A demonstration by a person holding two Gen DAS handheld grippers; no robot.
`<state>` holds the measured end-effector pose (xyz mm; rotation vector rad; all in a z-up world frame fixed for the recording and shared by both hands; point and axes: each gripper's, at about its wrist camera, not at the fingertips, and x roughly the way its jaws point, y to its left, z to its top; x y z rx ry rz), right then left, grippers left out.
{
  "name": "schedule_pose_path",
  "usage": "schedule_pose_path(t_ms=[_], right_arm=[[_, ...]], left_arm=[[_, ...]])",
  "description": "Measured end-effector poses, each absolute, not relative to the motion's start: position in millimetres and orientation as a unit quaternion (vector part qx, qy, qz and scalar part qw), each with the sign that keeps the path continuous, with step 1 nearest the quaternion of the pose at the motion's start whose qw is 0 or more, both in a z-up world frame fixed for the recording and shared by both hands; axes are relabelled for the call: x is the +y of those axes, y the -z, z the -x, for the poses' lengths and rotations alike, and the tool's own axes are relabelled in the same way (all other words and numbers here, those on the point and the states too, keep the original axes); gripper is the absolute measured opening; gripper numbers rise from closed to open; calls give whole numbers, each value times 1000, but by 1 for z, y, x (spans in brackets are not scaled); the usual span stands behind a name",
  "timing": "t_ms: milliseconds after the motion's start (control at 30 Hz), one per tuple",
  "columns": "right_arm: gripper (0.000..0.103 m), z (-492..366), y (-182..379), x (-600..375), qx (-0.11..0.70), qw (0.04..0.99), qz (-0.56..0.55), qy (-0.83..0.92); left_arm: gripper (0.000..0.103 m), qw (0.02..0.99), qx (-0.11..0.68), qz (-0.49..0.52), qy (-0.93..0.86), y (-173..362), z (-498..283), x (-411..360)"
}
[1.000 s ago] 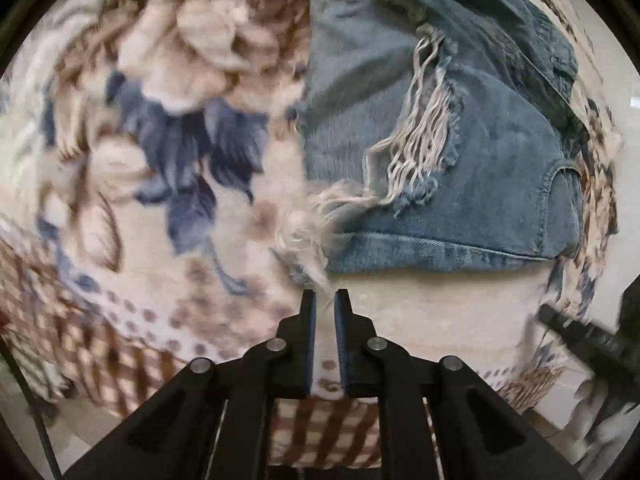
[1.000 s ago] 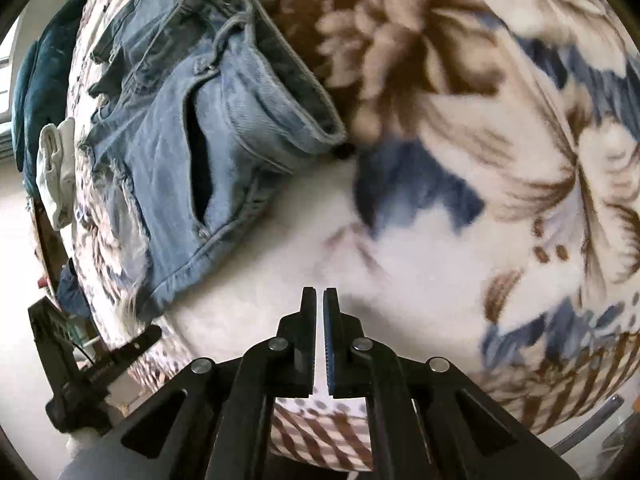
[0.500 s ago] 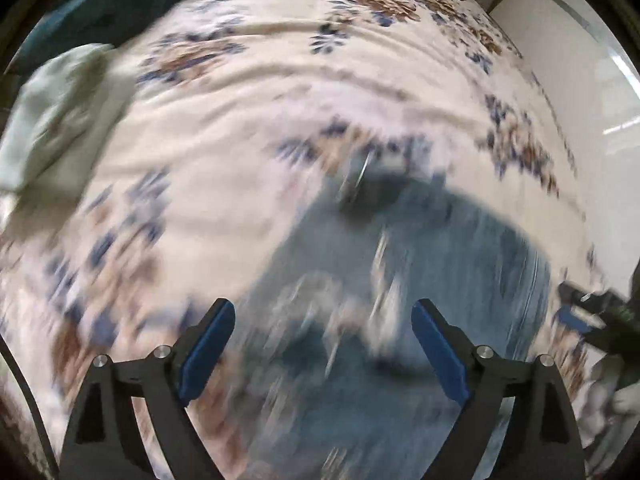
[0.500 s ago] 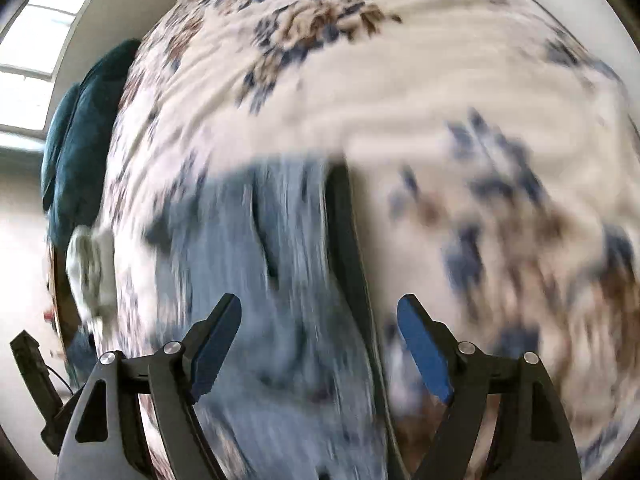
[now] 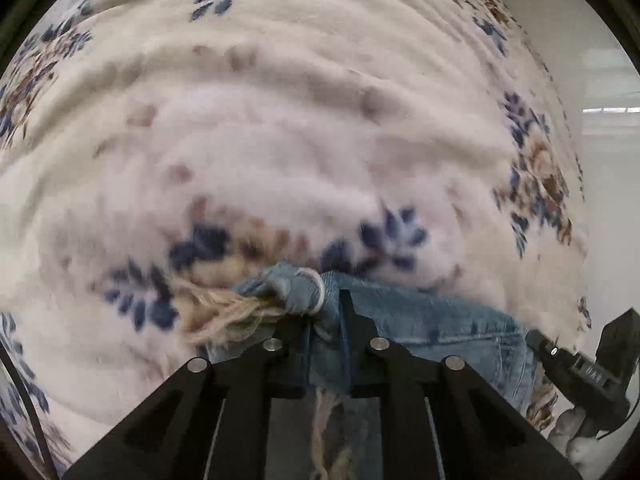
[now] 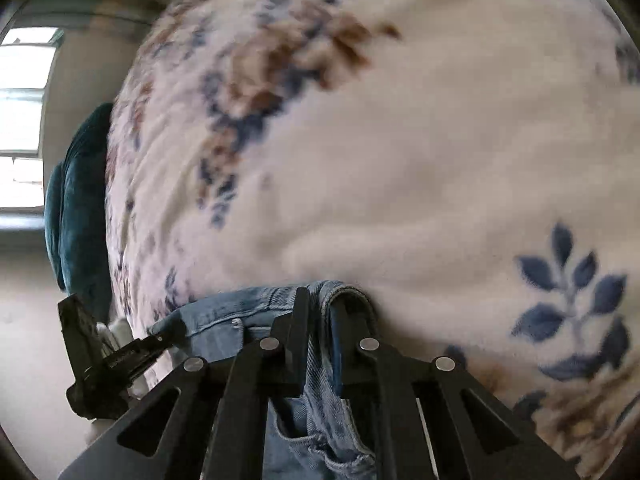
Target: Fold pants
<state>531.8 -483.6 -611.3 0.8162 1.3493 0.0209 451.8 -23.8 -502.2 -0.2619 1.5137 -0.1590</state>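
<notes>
Closest to both lenses, we see denim pinched between black jaws: our left gripper is clamped on a frayed, bunched end of the jeans, with pale loose threads trailing out to its left, and our right gripper is clamped on a folded, stitched band of the same jeans, cloth hanging down between the fingers below the grip. We count one pair of jeans and two grippers, each holding one spot of the fabric. From the left wrist view the right gripper shows at the lower right edge, with small pale markings on its black body that we cannot read; from the right wrist view the left gripper shows at the lower left, touching the denim's edge. No brand or label on the jeans can be read. Just past the jaws, the jeans lie on a cream blanket printed with blue and brown flowers, which covers the bed and fills most of both views. Farther off, at the left of the right wrist view, one dark teal cushion sits at the bed's edge, and beyond it a bright window.
</notes>
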Motion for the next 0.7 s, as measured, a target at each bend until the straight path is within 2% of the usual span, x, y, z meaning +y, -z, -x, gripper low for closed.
schedule_pose_path(t_ms=[67, 133, 167, 200, 233, 300, 333, 367, 567, 700], right_arm=[[10, -534, 613, -480, 613, 704, -359, -6], [14, -537, 611, -480, 624, 694, -359, -8], [22, -539, 608, -482, 635, 684, -360, -16], [39, -537, 600, -484, 644, 679, -352, -25], [47, -536, 589, -486, 644, 684, -343, -32], [84, -532, 566, -487, 640, 702, -306, -63], [87, -528, 559, -487, 642, 709, -282, -74], [88, -528, 554, -488, 645, 714, -260, -85], [88, -549, 587, -487, 678, 676, -254, -138], [88, -567, 608, -480, 683, 660, -264, -167]], left_arm=[[13, 711, 690, 119, 66, 505, -453, -22], [16, 704, 698, 111, 74, 498, -447, -24], [25, 702, 699, 108, 82, 489, -440, -23], [29, 699, 699, 111, 99, 478, -428, -20], [37, 698, 698, 116, 110, 469, -416, -15], [55, 710, 683, 128, 115, 451, -393, 1], [68, 716, 676, 134, 110, 447, -387, 8], [72, 722, 667, 143, 113, 445, -383, 14], [72, 708, 666, 209, 110, 481, -421, 23], [72, 701, 681, 190, 94, 497, -448, 11]])
